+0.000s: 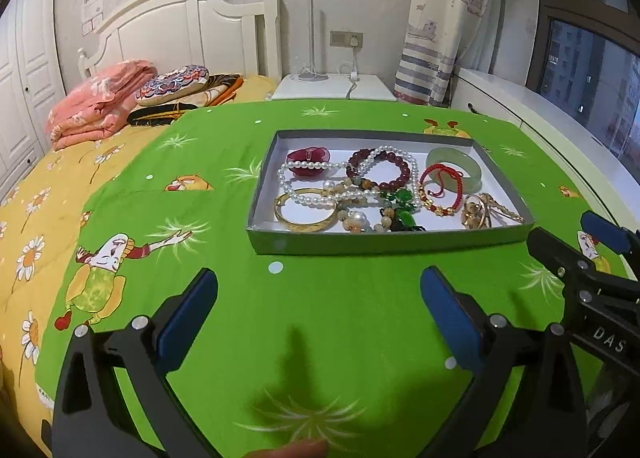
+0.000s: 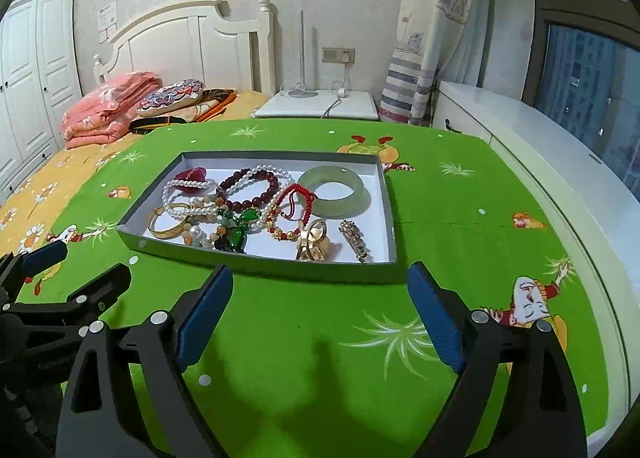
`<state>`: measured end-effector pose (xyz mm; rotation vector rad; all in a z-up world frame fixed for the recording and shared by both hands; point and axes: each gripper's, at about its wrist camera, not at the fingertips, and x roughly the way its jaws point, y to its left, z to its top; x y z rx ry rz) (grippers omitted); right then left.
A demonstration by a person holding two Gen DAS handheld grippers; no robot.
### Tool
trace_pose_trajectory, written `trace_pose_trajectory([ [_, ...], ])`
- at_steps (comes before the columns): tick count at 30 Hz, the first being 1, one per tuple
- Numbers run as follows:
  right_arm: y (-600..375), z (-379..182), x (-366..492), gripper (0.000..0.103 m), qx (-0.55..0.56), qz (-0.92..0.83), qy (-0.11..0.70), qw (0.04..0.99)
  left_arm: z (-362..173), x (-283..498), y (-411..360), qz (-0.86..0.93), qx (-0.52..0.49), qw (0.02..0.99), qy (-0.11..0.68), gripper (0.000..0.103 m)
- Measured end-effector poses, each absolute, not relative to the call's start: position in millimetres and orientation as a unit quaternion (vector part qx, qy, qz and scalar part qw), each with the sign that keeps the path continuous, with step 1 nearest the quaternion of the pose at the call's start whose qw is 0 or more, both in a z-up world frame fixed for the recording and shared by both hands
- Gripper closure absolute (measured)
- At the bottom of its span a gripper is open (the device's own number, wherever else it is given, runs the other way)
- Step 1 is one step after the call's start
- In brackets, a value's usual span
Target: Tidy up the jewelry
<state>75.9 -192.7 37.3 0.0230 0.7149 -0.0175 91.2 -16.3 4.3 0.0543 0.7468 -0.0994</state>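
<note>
A shallow grey tray (image 1: 376, 244) (image 2: 280, 268) with a white floor lies on the green cloth. It holds a jade bangle (image 1: 454, 169) (image 2: 334, 190), a dark red bead bracelet (image 1: 384, 169) (image 2: 252, 187), a pearl necklace (image 1: 308, 181) (image 2: 180, 197), a gold bangle (image 1: 306, 219) (image 2: 164, 227), a red cord bracelet (image 1: 438, 181) (image 2: 294, 201), green pendants (image 1: 402, 205) (image 2: 240, 227) and gold clips (image 1: 480, 211) (image 2: 314, 242). My left gripper (image 1: 318, 282) is open and empty in front of the tray. My right gripper (image 2: 320, 278) is open and empty, near the tray's front edge.
The green cartoon-print cloth (image 1: 320, 338) (image 2: 460, 197) covers the work surface. A bed with folded pink bedding (image 1: 96, 101) and cushions is at the left. A white nightstand (image 1: 332, 87) stands behind. A white window ledge (image 2: 560, 161) runs along the right.
</note>
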Motion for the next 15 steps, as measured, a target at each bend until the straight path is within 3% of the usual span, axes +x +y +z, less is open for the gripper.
trace_pose_trajectory([
  [15,-190.6,37.9,69.8,0.019,0.014,-0.002,0.346,0.938,1.4,88.9,-13.6,-0.043,0.026,0.926,0.374,0.005],
])
